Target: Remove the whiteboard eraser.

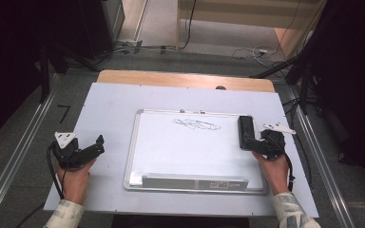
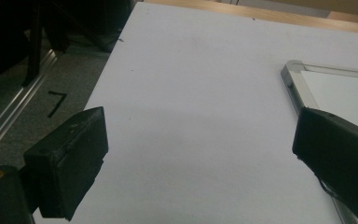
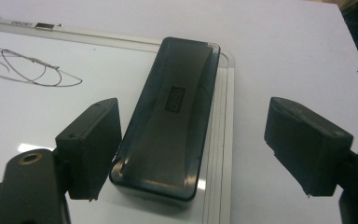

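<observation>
A black eraser (image 3: pixel 170 116) lay on the right edge of a whiteboard (image 1: pixel 171 147) (scribbled lines near its top), between the spread jaws of the right gripper (image 3: pixel 191 149), one jaw just beside it, the other well apart and nothing grasped. The left gripper (image 1: pixel 92 148) rested on the white table cover (image 2: pixel 191 93) left of the board, jaws wide and holding nothing.

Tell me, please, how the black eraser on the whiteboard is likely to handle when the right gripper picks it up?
The eraser looks like rigid, glossy plastic, so probably stiff but somewhat slippery. Its long flat shape should not roll. The right gripper stands open around it.
</observation>
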`<state>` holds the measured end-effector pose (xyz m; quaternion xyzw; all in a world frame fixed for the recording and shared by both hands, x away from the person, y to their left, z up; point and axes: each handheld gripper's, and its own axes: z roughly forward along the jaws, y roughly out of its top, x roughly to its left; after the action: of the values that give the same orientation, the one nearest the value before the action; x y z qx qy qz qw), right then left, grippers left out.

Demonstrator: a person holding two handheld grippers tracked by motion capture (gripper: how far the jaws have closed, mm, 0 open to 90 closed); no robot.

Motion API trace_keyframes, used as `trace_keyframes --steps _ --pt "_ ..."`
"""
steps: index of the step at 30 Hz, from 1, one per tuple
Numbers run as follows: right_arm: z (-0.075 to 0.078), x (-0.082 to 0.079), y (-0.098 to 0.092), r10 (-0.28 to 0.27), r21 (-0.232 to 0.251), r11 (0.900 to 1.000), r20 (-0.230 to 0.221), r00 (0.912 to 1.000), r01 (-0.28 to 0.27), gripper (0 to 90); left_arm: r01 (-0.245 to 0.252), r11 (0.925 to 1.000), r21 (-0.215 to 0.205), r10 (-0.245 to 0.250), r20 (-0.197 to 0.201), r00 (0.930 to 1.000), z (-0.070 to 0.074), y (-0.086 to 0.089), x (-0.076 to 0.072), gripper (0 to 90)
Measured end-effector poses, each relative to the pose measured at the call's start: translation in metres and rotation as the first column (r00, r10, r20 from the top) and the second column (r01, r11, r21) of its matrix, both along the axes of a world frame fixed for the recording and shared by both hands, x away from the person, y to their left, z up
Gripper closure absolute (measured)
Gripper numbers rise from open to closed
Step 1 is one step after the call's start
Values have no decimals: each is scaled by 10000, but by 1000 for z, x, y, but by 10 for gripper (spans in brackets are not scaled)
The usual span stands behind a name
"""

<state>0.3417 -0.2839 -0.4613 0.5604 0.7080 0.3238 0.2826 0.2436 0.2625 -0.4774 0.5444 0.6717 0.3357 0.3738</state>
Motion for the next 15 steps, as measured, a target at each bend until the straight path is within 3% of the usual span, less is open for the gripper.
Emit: trace_keyframes --steps 6,13,15 --pt "-2 12 8 -54 -54 10000 -45 10000 53 176 -45 10000 -53 45 3 10000 0 0 0 35" --pt "-4 32 21 -495 -235 9985 -80 9987 493 186 -126 9999 -92 127 37 9999 0 2 0 36" --pt "-5 38 22 -552 -95 9984 -127 9984 550 200 -118 9999 -87 118 26 9999 0 2 0 36"
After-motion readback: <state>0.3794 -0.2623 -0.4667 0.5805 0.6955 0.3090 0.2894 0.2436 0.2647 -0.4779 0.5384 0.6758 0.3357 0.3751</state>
